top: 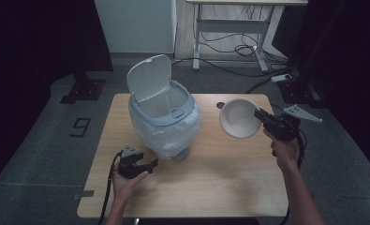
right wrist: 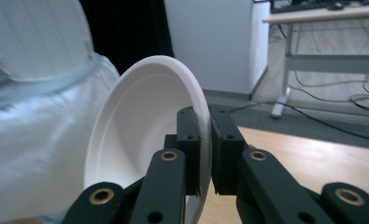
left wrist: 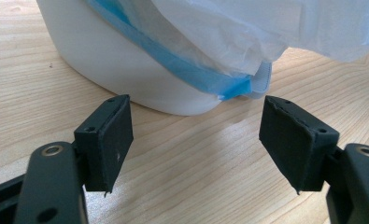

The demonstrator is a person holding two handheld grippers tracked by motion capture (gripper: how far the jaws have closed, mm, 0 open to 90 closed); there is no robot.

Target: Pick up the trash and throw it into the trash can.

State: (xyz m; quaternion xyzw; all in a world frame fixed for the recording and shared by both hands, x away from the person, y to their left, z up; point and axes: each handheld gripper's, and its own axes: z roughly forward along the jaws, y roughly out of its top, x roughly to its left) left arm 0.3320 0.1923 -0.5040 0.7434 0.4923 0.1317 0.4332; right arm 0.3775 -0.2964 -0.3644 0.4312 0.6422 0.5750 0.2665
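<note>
Seen from the high view: wooden table (top: 229,178), white lidded bin lined with a plastic bag (top: 166,119) at its middle, lid up. Seen in the left gripper view alone: blue band of the bin liner (left wrist: 191,72), just beyond the left gripper (left wrist: 196,140), jaws spread wide, holding nothing, resting near the table's left front. Right of the bin, raised and tilted: shallow white paper bowl (right wrist: 140,140), rim pinched between the pressed-together jaws of the right gripper (right wrist: 205,154).

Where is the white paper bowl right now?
In the high view, the white paper bowl is at the table's right side, tilted on edge with its rim pinched in the right claw, just right of the open-lidded grey bin lined with a white bag.
</note>
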